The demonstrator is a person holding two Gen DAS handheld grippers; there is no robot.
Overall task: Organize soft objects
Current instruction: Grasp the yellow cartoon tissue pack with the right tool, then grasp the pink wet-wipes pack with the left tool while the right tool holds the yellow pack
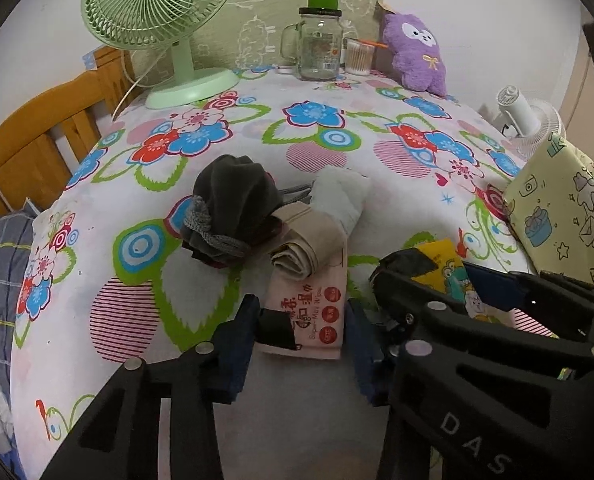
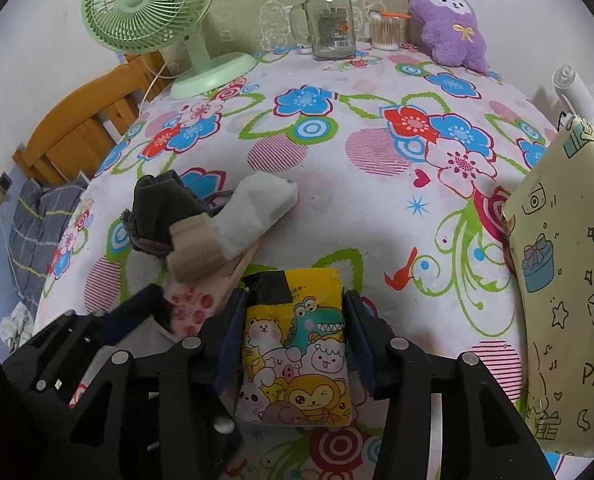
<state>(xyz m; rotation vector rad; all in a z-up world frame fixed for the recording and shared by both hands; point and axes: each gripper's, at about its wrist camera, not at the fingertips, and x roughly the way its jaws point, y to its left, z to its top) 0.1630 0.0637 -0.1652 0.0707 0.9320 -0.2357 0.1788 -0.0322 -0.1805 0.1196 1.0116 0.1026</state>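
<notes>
Grasp stage of a soft-object sort on a tabletop (image 2: 377, 208) covered with a flowered cloth. Left tongs (image 1: 302, 322) straddle the near end of a flat pink wet-wipe packet with red dots and printed characters (image 1: 313, 304); the blue pads sit at its two long edges, though whether they truly press it cannot be told from the left wrist view. Right tongs (image 2: 295, 320) stand clamped on a yellow soft packet printed with cartoon animals (image 2: 297, 360), pads against both sides. Each packet still lies on the cloth, side by side. Just beyond the pink packet lies a small heap: a dark grey rolled sock with a knitted cuff (image 1: 229, 208), a beige folded cloth (image 1: 309, 240) and a white rolled sock (image 1: 341, 196). A purple plush toy (image 1: 415, 52) leans at the far edge. By judgement, the pick-up is in hand; the next move calls for lifting both packets clear without dragging the heap, then carrying them to a common place.
</notes>
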